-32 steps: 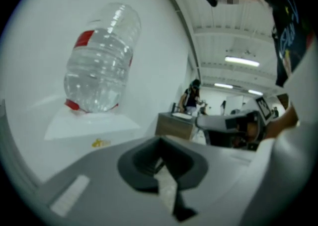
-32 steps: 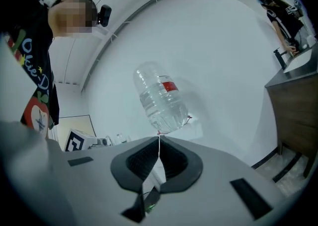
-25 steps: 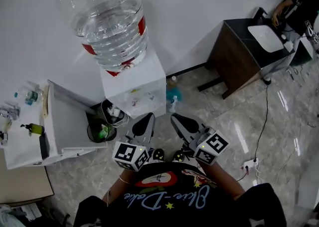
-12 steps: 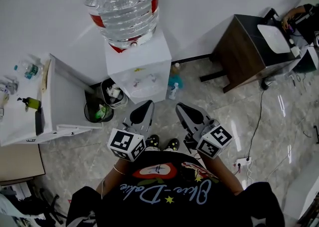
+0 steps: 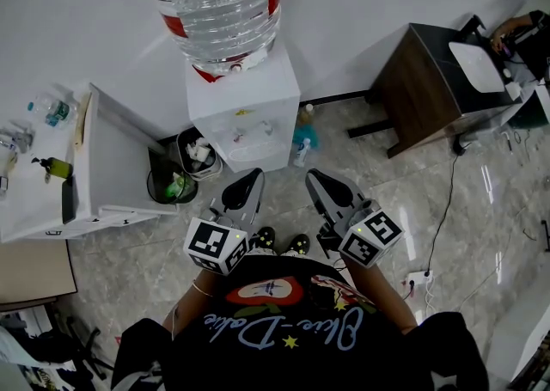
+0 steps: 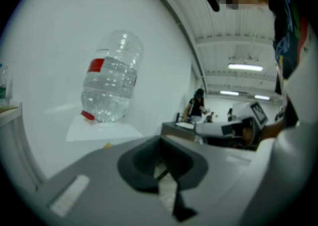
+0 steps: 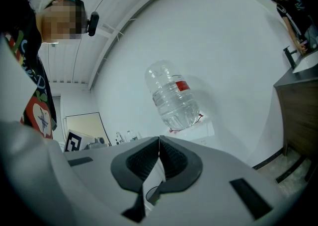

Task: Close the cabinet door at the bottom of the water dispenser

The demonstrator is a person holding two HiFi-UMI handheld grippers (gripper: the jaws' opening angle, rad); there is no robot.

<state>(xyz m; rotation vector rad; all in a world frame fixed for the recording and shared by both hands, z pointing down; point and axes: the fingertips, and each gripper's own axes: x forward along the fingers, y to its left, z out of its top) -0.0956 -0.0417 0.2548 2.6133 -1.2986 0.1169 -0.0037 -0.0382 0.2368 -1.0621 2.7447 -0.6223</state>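
Note:
The white water dispenser (image 5: 245, 114) stands against the wall with a large clear bottle (image 5: 219, 3) upside down on top. From above I see only its top and upper front; the bottom cabinet door is hidden. My left gripper (image 5: 243, 187) and right gripper (image 5: 322, 185) are held side by side just in front of it, above the floor and clear of the casing. Both are shut with nothing between the jaws. The left gripper (image 6: 160, 143) looks towards the bottle (image 6: 110, 83). In the right gripper view, the right gripper (image 7: 159, 143) has the bottle (image 7: 173, 102) beyond its tips.
A white side cabinet (image 5: 103, 174) with small bottles on it stands left of the dispenser. Two bins (image 5: 172, 185) sit between them. A blue bottle (image 5: 302, 136) stands on the floor at the dispenser's right. A brown desk (image 5: 430, 88) is further right, a power strip (image 5: 418, 278) on the tiles.
The head view has swung so the dispenser now sits more central and a little nearer. Both grippers stay shut and side by side, shifted slightly right in the picture.

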